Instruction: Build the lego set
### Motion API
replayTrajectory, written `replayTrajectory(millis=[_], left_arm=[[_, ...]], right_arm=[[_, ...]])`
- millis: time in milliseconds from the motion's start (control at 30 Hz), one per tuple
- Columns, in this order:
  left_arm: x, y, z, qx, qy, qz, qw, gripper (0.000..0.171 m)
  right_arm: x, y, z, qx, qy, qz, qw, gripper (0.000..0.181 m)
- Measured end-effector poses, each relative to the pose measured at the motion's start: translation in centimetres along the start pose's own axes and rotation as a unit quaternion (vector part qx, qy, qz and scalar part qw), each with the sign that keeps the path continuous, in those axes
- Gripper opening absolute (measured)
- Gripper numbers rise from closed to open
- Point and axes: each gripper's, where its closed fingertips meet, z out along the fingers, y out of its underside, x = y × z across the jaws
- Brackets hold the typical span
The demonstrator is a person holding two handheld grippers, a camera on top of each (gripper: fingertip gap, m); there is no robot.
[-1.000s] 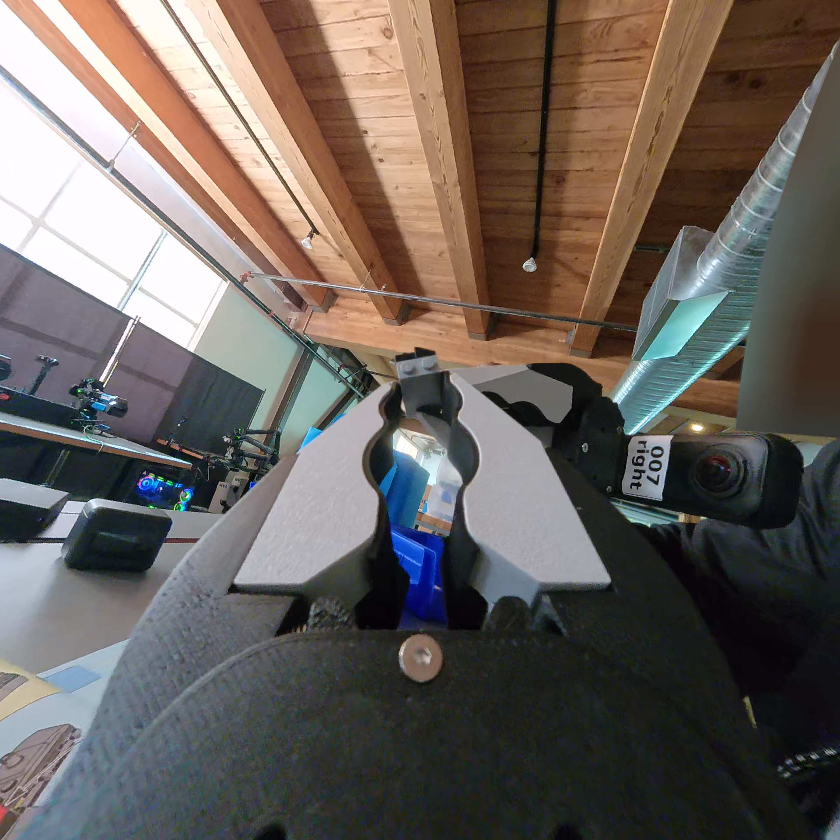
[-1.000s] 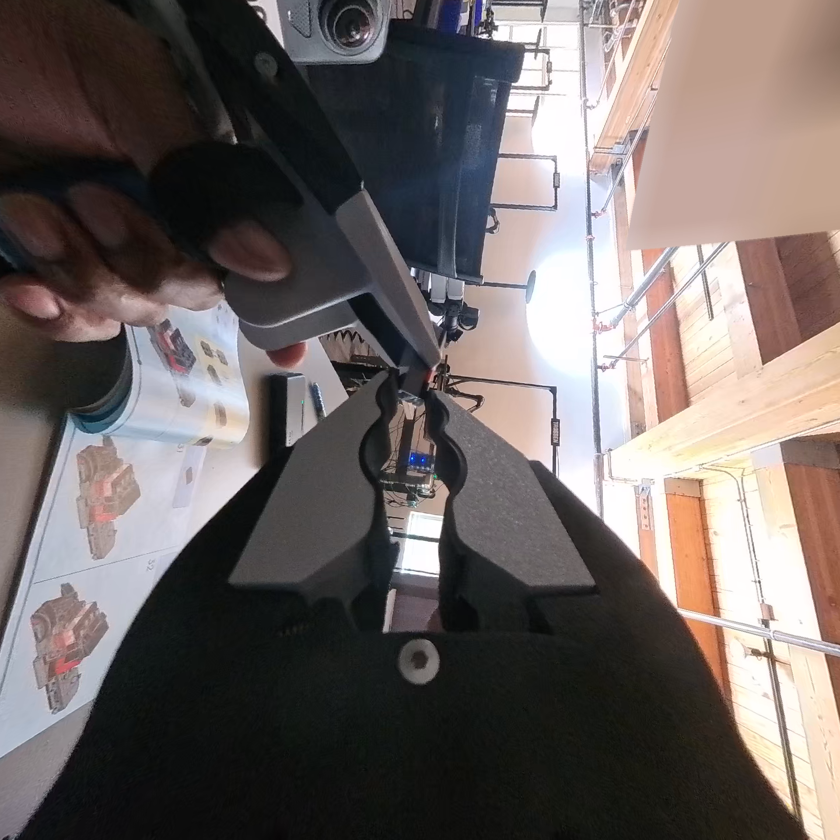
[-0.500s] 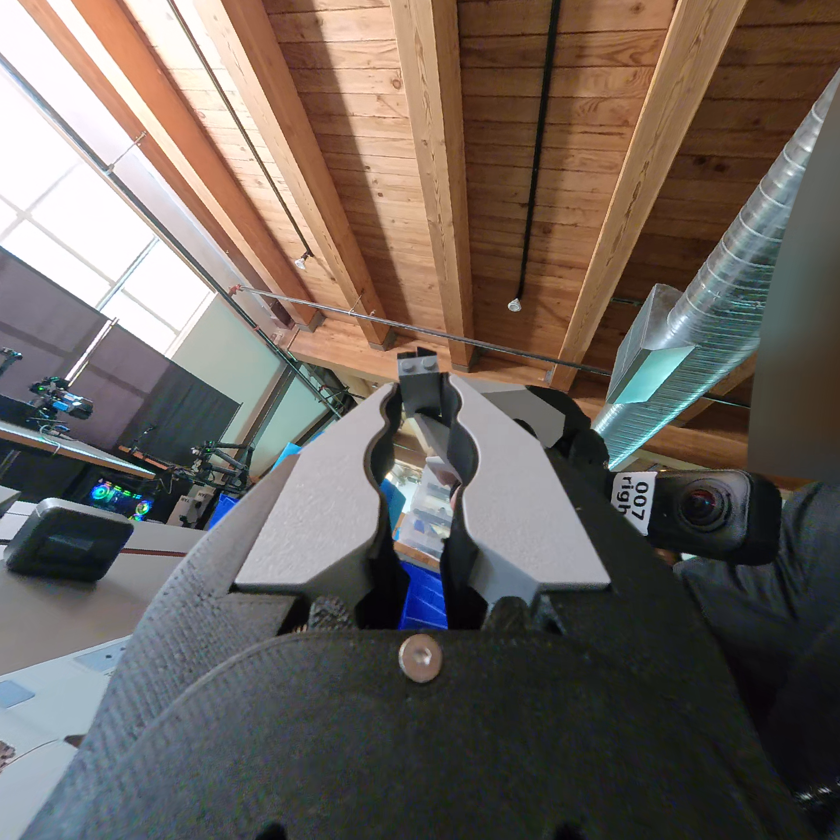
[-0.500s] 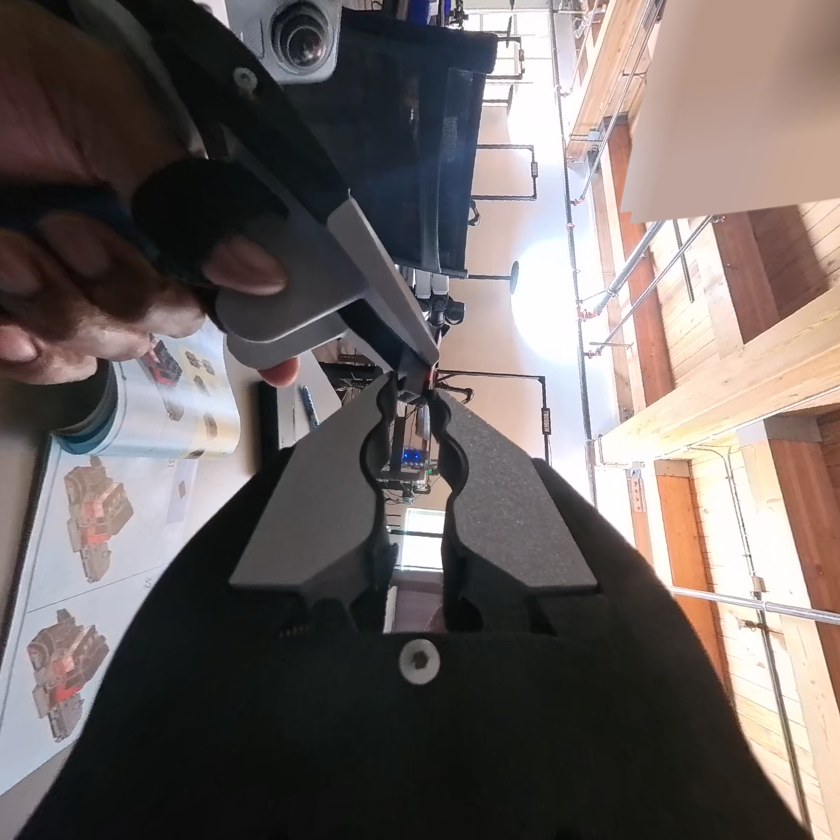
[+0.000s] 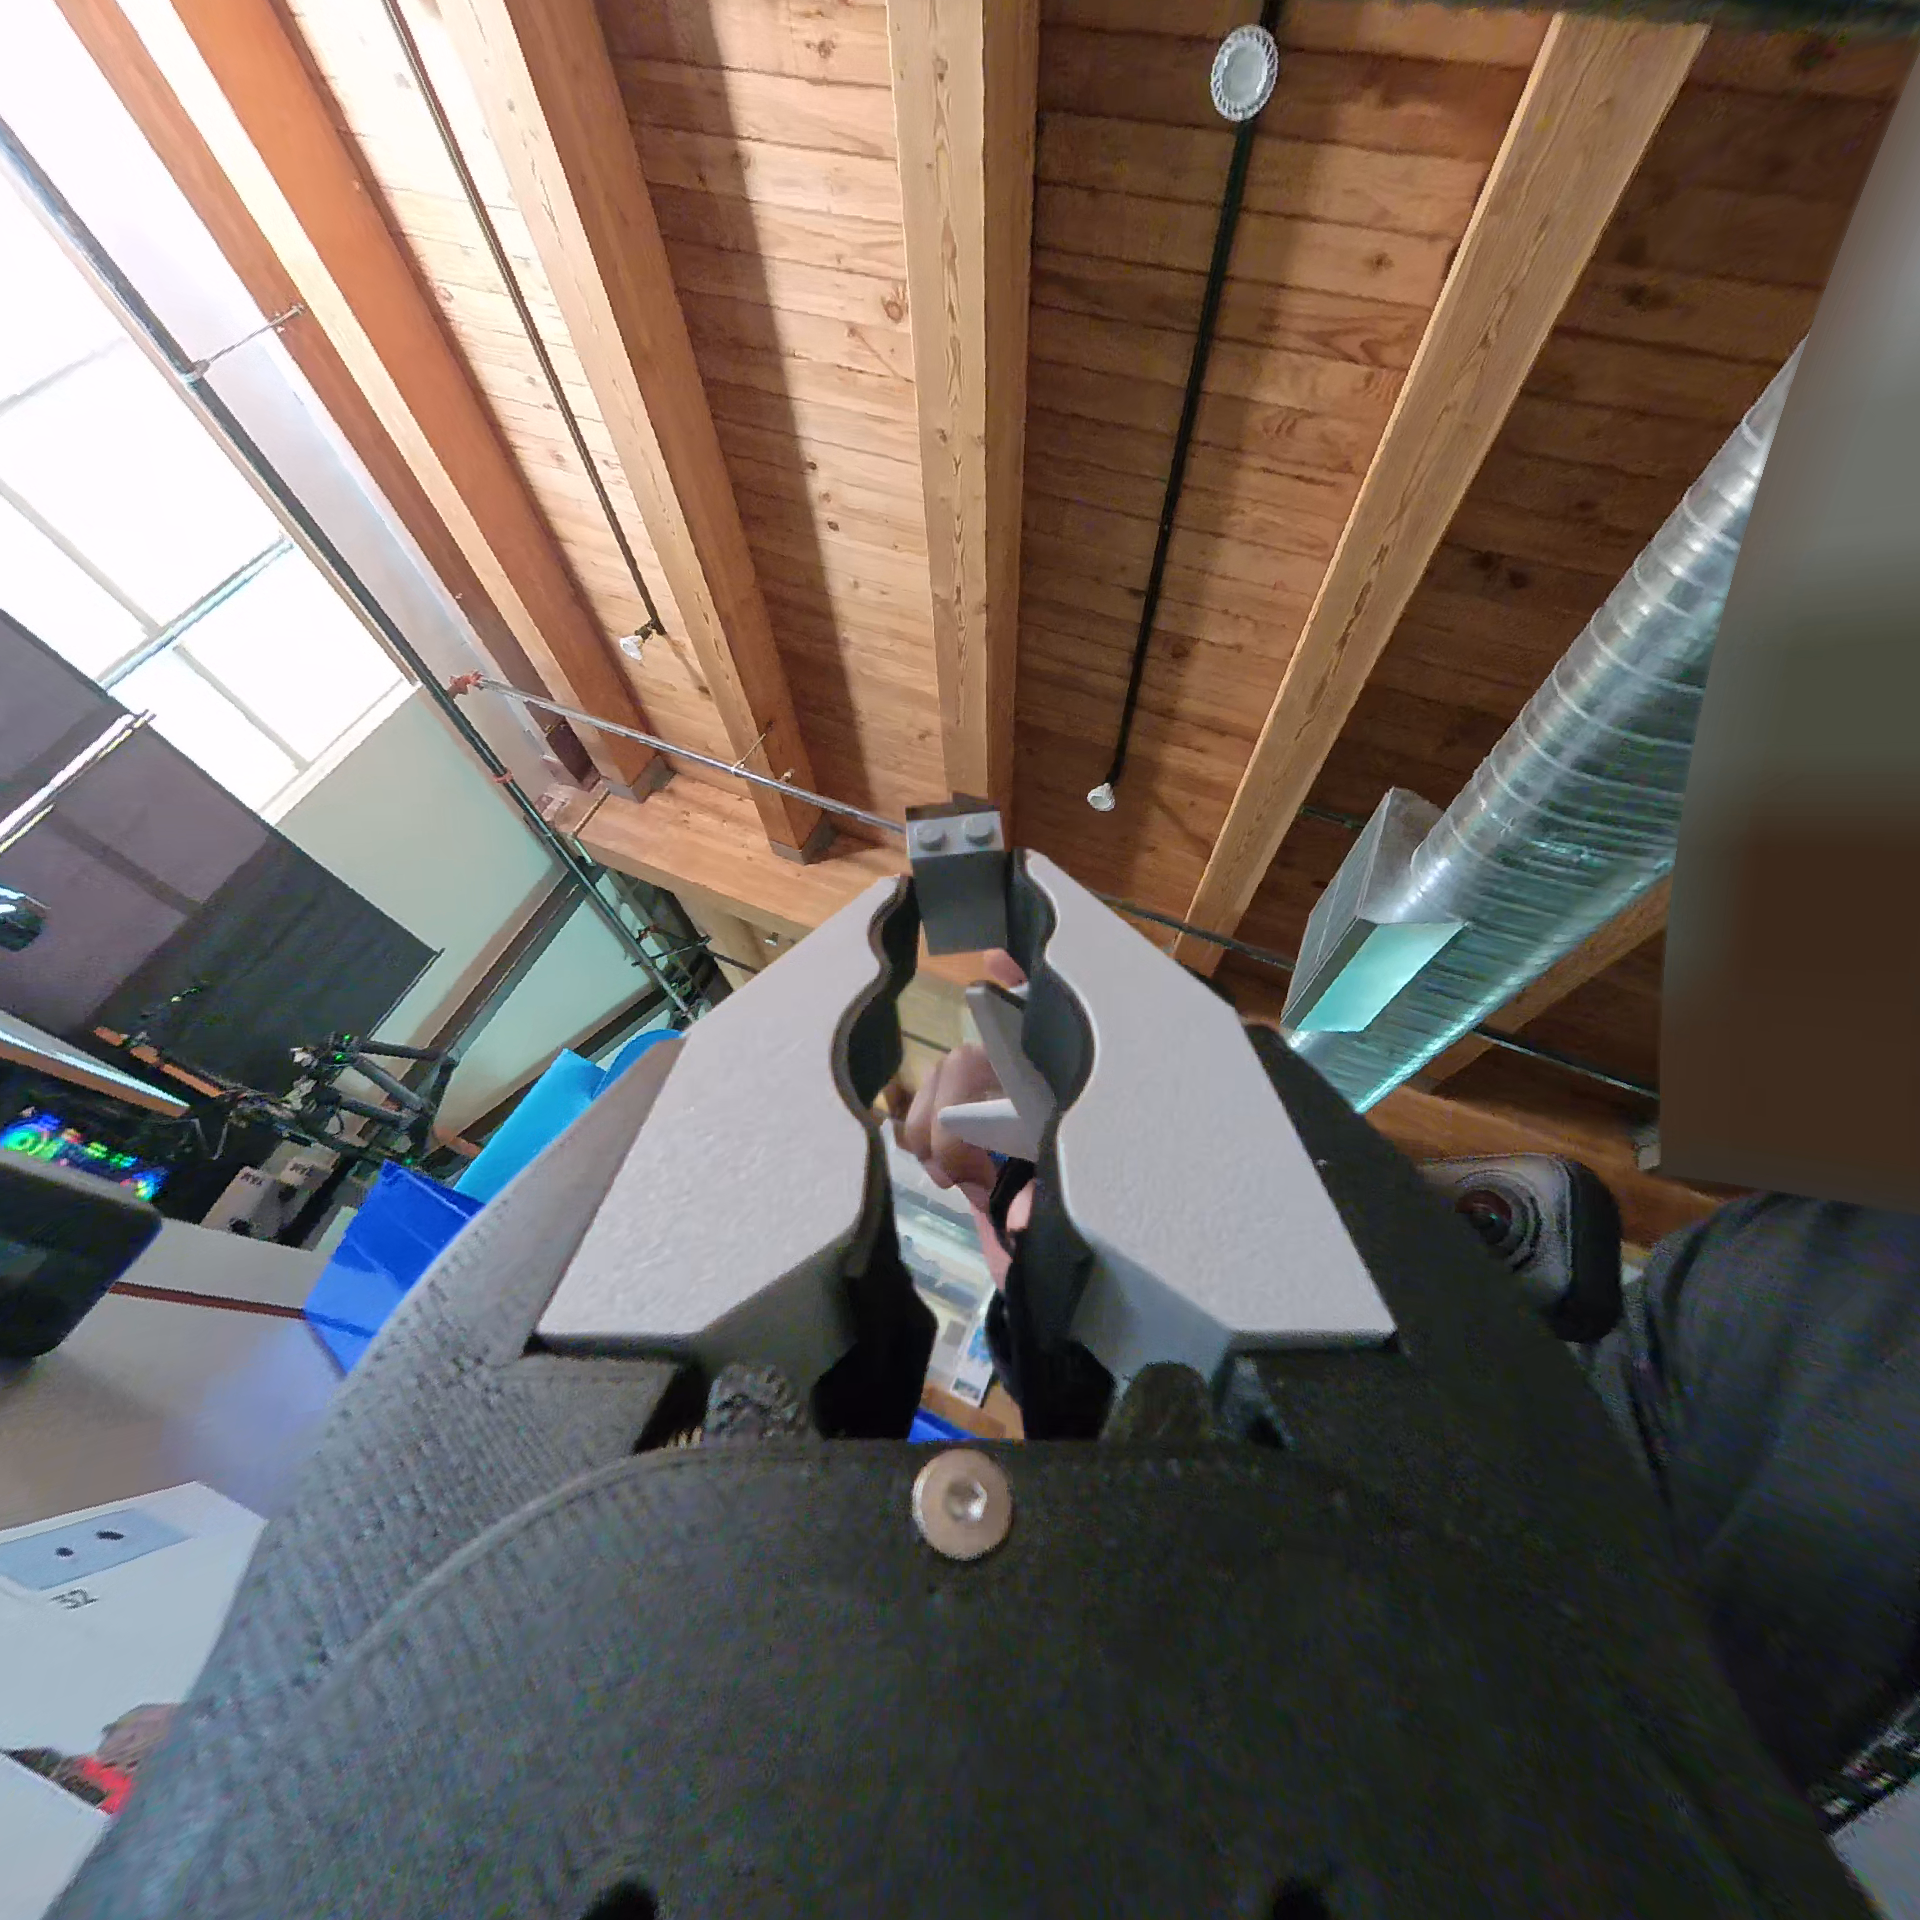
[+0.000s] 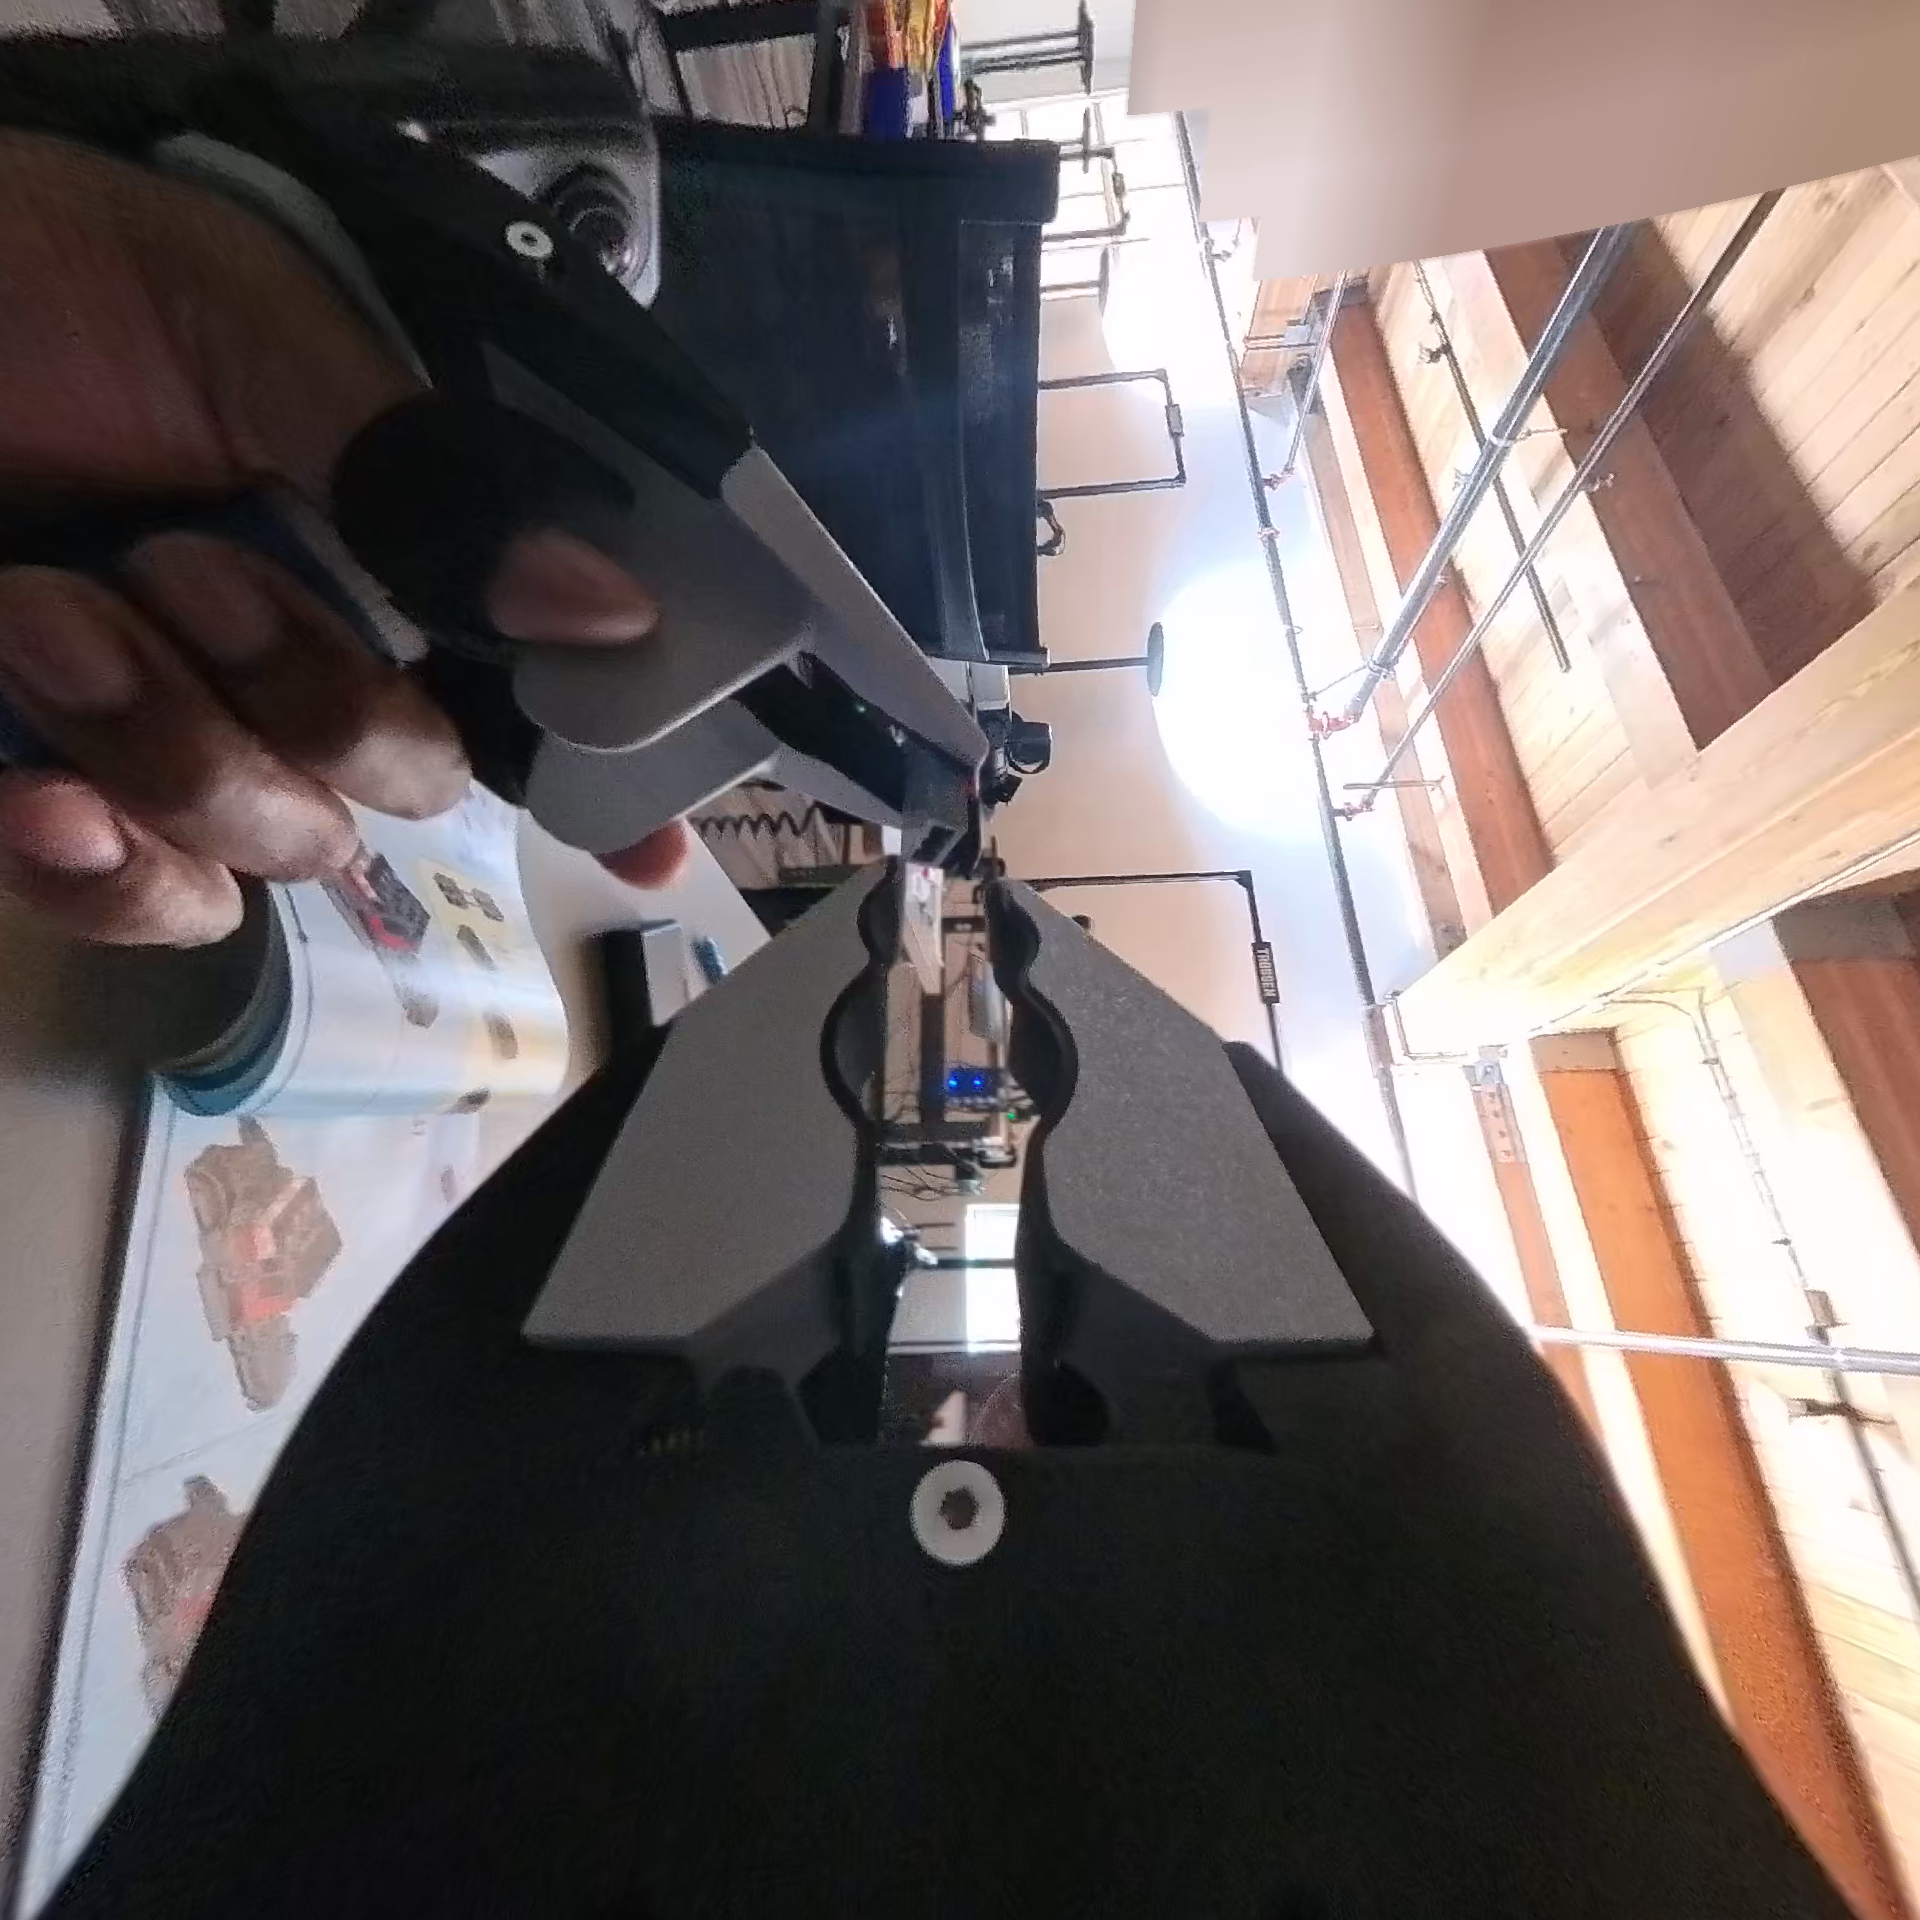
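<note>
On the left, the left tongs (image 5: 961, 883) stay clenched on a small grey lego piece (image 5: 958, 878), its two studs poking above the tips and pointing up at the wooden ceiling (image 5: 1101, 416); since half a second ago the view has tipped further upward. In the right wrist view an instruction booklet (image 6: 312, 1195) lies on the surface (image 6: 62, 1143) at the left, and the hand (image 6: 208, 665) gripping the left tongs sits above it. Moving right, the right tongs (image 6: 940, 894) have parted: a second ago they were pinched at the grey piece, now a clear gap shows between the tips and nothing sits in it. I judge the piece has been handed over or pressed home (which, I cannot tell), leaving it in the left tongs alone.
</note>
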Motion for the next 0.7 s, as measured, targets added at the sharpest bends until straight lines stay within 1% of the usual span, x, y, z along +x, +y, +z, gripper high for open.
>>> replayTrajectory(millis=[133, 233, 367, 500, 600, 700], left_arm=[[-0.05, -0.2, -0.1, 0.008, 0.007, -0.02, 1.0, 0.017], [-0.22, -0.26, -0.12, 0.016, 0.009, -0.036, 0.999, 0.017], [-0.39, -0.16, -0.17, 0.021, 0.015, -0.059, 0.998, 0.017], [-0.32, -0.66, -0.36, 0.044, 0.033, -0.099, 0.994, 0.017], [-0.29, -0.52, -0.37, 0.047, 0.045, -0.124, 0.99, 0.017], [-0.24, -0.49, -0.37, 0.047, 0.057, -0.148, 0.986, 0.017]], right_arm=[[-0.14, 0.04, -0.15, 0.021, 0.002, 0.054, 0.998, 0.025], [-0.12, 0.14, 0.01, 0.026, 0.005, 0.072, 0.997, 0.03], [0.48, -0.01, -0.27, 0.027, 0.012, 0.086, 0.996, 0.03], [0.15, -0.25, 0.06, 0.032, 0.006, 0.096, 0.995, 0.03], [0.01, -0.35, 0.32, 0.036, 0.009, 0.097, 0.995, 0.03], [0.01, -0.54, 0.4, 0.045, 0.009, 0.114, 0.992, 0.03]])
